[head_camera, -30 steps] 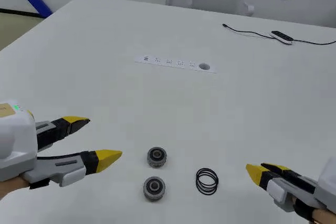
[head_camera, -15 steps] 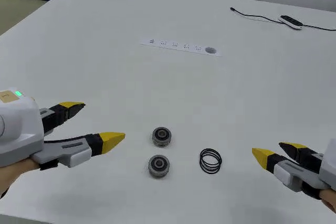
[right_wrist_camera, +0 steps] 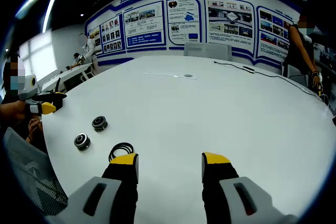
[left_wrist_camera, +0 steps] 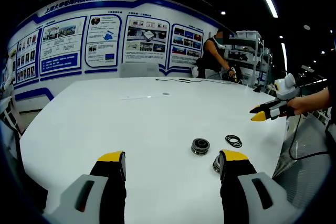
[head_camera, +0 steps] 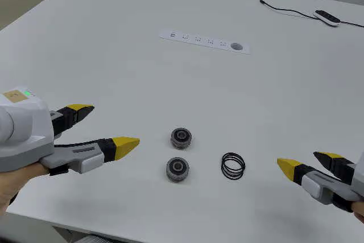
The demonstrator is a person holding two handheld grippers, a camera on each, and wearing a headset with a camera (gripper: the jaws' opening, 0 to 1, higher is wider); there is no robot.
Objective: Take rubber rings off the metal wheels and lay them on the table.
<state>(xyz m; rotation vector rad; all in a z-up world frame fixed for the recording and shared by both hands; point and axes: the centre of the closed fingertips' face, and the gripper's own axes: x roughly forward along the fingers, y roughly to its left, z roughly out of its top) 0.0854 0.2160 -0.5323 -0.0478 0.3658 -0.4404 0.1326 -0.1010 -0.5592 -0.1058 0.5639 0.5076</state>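
Observation:
Two small metal wheels sit near the table's front edge, one [head_camera: 181,138] just behind the other [head_camera: 177,169]. They appear again in the left gripper view [left_wrist_camera: 200,146] [left_wrist_camera: 217,164] and in the right gripper view [right_wrist_camera: 100,123] [right_wrist_camera: 82,141]. A small pile of black rubber rings [head_camera: 232,165] [right_wrist_camera: 121,151] [left_wrist_camera: 233,140] lies flat to their right. My left gripper [head_camera: 103,127] [left_wrist_camera: 170,162] hovers open to the left of the wheels, holding nothing. My right gripper [head_camera: 310,162] [right_wrist_camera: 170,163] is open and bare to the right of the rings.
A white power strip [head_camera: 204,42] is set into the middle of the white table [head_camera: 114,55]. A black cable with a remote [head_camera: 328,17] lies at the far right. A person [left_wrist_camera: 212,56] stands beyond the far edge of the table.
The head camera has tipped down, so everything sits higher in the picture. Both grippers stay open and keep roughly their places beside the wheels and the rings.

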